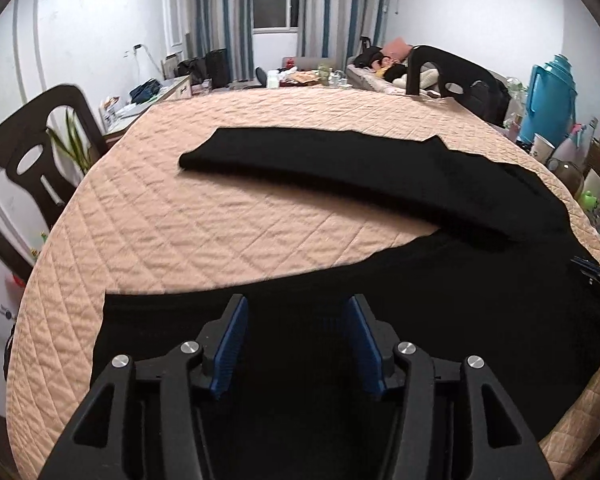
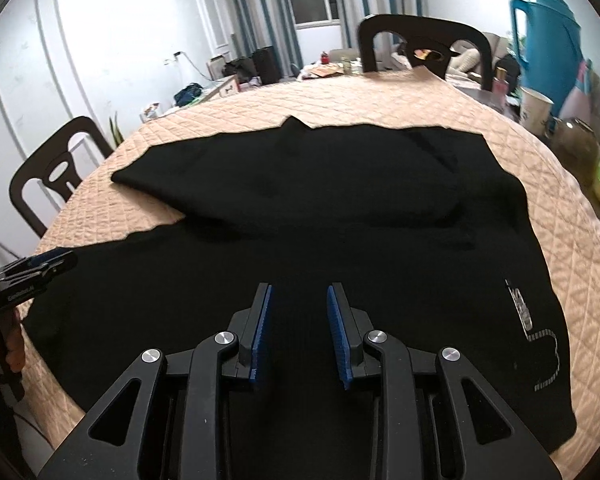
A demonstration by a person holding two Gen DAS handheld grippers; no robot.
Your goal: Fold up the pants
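Black pants (image 1: 380, 176) lie on a table covered with a peach quilted cloth (image 1: 180, 220). One leg stretches across the far side; the nearer leg lies under my left gripper (image 1: 298, 306), which is open and empty above the near leg's end. In the right wrist view the pants (image 2: 300, 208) spread wide, with a white print (image 2: 520, 304) near the right edge. My right gripper (image 2: 299, 294) is open and empty above the near part of the pants. The left gripper shows at the left edge of the right wrist view (image 2: 40, 266).
Dark chairs stand at the left (image 1: 24, 160) and far side (image 1: 448, 68) of the table. A blue thermos jug (image 1: 552, 96), a paper cup (image 2: 534, 110) and bottles crowd the right side. Curtains and a window are at the back.
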